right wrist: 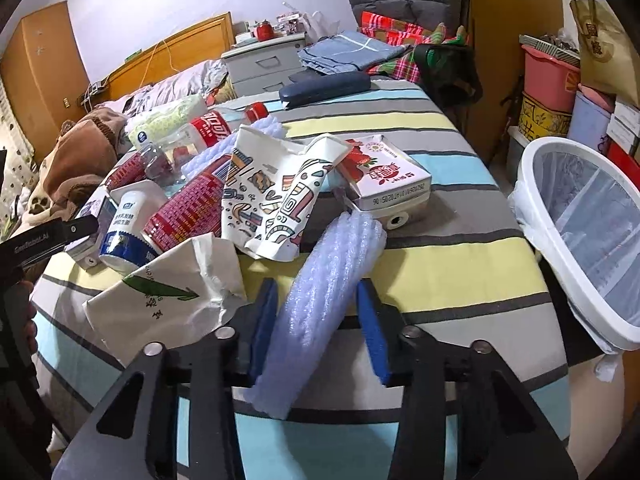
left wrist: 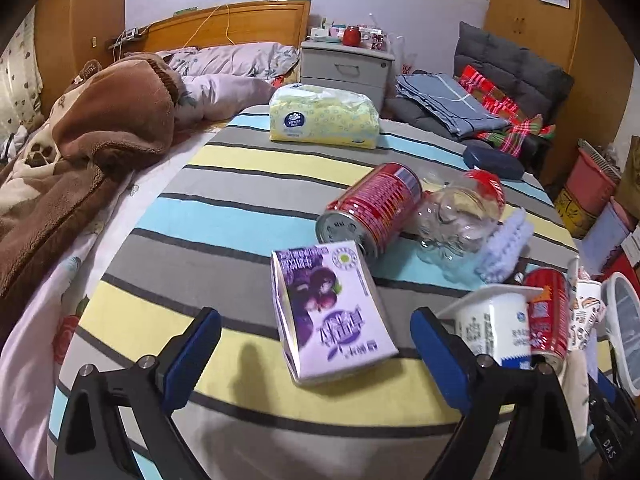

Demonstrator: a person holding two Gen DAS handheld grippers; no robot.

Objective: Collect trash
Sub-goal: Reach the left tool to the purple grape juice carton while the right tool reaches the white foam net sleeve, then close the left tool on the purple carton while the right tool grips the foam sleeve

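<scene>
In the left wrist view a purple milk carton (left wrist: 332, 312) lies on the striped bedspread (left wrist: 224, 200). My left gripper (left wrist: 316, 320) stands open around it, both blue pads well apart from its sides. In the right wrist view a pale foam roll (right wrist: 320, 280) lies between the pads of my right gripper (right wrist: 318, 292). Its left pad is against the foam and a narrow gap shows at the right pad. More trash is piled beyond: a crushed paper cup (right wrist: 272, 200), a strawberry carton (right wrist: 388, 176), a red can (left wrist: 372, 208), a clear bottle (left wrist: 460, 216) and a yogurt cup (left wrist: 492, 320).
A white bin (right wrist: 532, 184) with a plastic liner stands off the bed's right edge. A tissue pack (left wrist: 324, 120) and a dark glasses case (left wrist: 494, 160) lie further back. A brown blanket (left wrist: 100, 128) is heaped on the left, and stacked boxes (right wrist: 552, 80) stand on the right.
</scene>
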